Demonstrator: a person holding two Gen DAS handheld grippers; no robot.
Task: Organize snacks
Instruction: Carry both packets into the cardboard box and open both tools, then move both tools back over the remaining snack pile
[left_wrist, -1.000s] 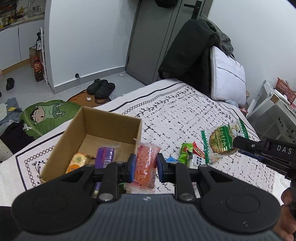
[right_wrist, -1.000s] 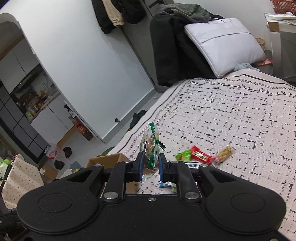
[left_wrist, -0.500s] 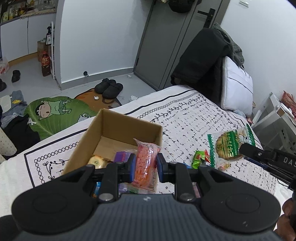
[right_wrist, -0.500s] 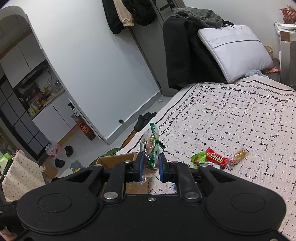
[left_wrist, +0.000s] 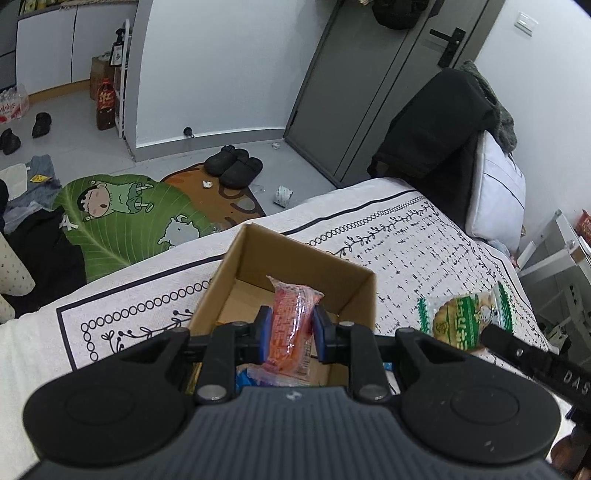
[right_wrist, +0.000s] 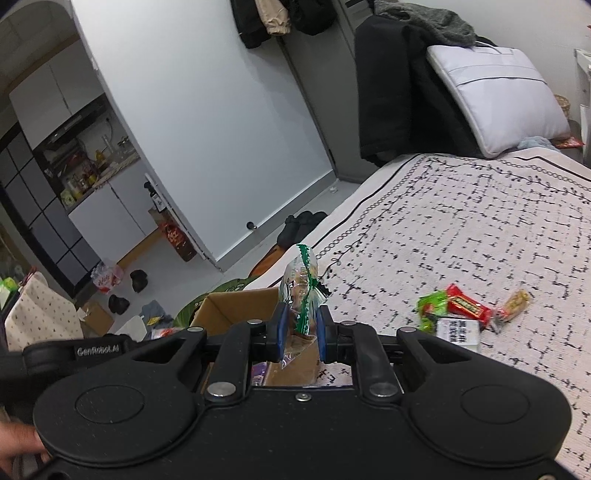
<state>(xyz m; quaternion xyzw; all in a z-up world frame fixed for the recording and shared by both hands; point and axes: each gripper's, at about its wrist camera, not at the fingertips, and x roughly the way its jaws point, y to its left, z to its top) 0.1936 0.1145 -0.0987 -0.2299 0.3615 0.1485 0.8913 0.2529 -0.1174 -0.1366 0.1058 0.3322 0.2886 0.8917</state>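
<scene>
1. Left gripper (left_wrist: 290, 334) – jaws clamped on orange snack packet (left_wrist: 291, 325), packet upright between pads, over the cardboard box (left_wrist: 354, 291).
2. Right gripper (right_wrist: 300, 334) – jaws clamped on green-striped cookie packet (right_wrist: 301, 291), just beside the box's rim.

A patterned bedspread (right_wrist: 461, 229) covers the bed ahead of the claw; a white pillow (right_wrist: 495, 99) leans beyond, grey door (left_wrist: 362, 81) farther off, slippers (left_wrist: 234, 168) and green mat (left_wrist: 122, 218) on the floor left.

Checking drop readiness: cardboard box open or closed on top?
Open. The cardboard box shows no lid or folded flaps on top; its inside floor and wrapped snacks show from above, with the orange snack packet held over it.
</scene>
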